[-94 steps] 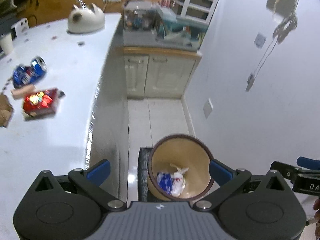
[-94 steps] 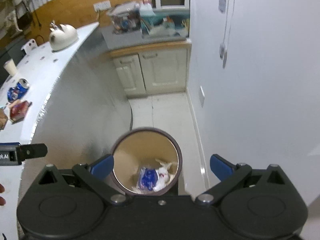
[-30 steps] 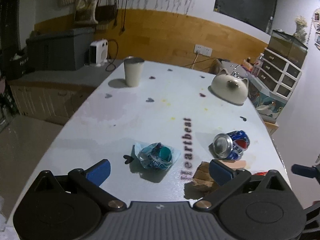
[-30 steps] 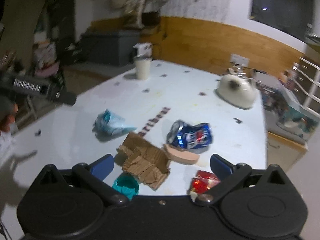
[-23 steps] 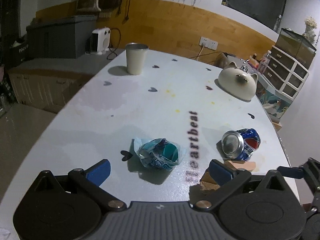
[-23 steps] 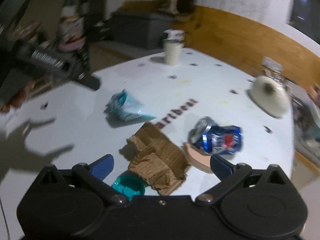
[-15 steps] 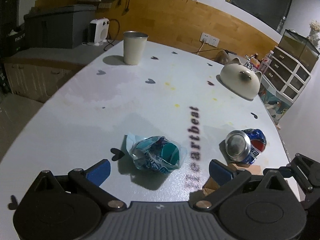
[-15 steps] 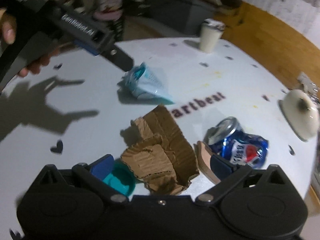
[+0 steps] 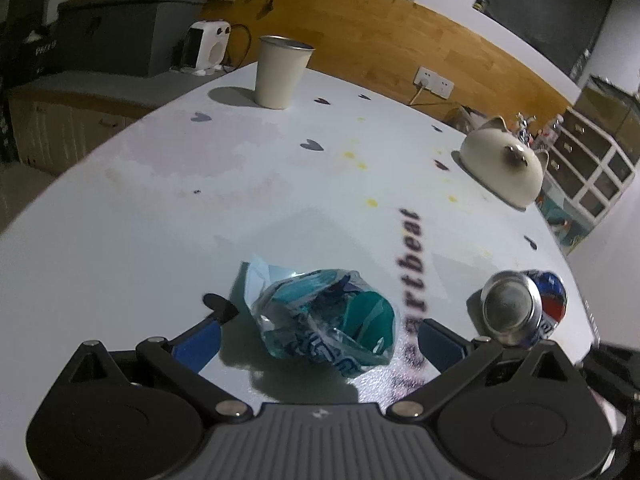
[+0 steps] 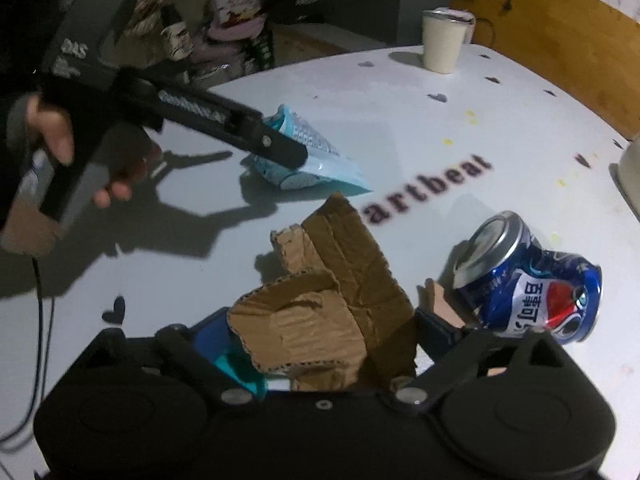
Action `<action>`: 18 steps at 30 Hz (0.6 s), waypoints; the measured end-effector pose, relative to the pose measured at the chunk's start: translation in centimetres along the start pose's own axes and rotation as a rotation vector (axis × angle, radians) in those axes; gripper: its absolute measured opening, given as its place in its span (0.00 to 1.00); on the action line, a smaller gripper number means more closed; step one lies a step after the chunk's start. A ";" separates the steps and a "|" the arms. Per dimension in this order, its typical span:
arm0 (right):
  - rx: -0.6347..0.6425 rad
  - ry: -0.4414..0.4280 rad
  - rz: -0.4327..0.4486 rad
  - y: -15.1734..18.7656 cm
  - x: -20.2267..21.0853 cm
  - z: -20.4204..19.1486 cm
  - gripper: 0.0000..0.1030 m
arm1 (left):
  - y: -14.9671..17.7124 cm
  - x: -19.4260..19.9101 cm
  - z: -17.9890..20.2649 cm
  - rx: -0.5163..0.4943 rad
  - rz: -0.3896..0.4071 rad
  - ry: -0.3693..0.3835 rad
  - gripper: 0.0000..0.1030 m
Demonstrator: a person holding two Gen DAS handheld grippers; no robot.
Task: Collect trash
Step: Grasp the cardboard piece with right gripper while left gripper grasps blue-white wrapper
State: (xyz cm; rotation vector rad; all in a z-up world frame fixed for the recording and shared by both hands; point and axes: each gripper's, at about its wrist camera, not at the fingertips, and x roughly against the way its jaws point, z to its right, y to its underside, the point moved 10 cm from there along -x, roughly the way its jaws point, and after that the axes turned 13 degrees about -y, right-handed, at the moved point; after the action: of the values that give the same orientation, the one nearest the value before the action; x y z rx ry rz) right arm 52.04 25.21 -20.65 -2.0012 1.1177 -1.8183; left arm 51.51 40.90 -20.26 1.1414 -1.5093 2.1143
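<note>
Just left of the crushed can point(image 10: 532, 276) on the tabletop point(image 9: 200, 184), torn cardboard point(image 10: 332, 304) sits between the right claw point(image 10: 320, 332)'s wide, just-narrowing jaws, unpinched; it may buckle and slip. The left claw point(image 9: 320, 336), wide open, straddles the crinkled wrapper point(image 9: 328, 316) farther left, which could skid.

Both fisheye cameras sat just behind their fingers, tilted down at the white table point(image 9: 168, 200). The left wrist view looked close over the teal plastic wrapper point(image 9: 326, 318), toward the wood-panelled wall. The right wrist view hovered over torn cardboard point(image 10: 328, 304). Both shared the wrapper, crushed Pepsi can point(image 10: 528, 280) and cup point(image 9: 282, 72).
</note>
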 end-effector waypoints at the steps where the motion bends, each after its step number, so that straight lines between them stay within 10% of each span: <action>1: -0.014 0.009 0.013 -0.1 0.1 0.0 0.87 | 0.0 -0.2 0.0 0.024 -0.005 0.008 1.00; 13: -0.221 0.078 0.106 -0.2 1.5 0.3 0.59 | -0.1 -1.0 -0.5 0.309 -0.033 -0.013 0.97; 18: -0.292 0.132 0.116 0.4 2.0 0.1 0.59 | -0.2 -0.9 -0.5 0.293 -0.041 -0.038 0.76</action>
State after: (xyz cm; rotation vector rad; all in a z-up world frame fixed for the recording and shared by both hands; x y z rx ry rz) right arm 51.89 23.56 -19.42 -1.9357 1.5849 -1.8398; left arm 52.02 41.62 -20.85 1.3030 -1.2066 2.3527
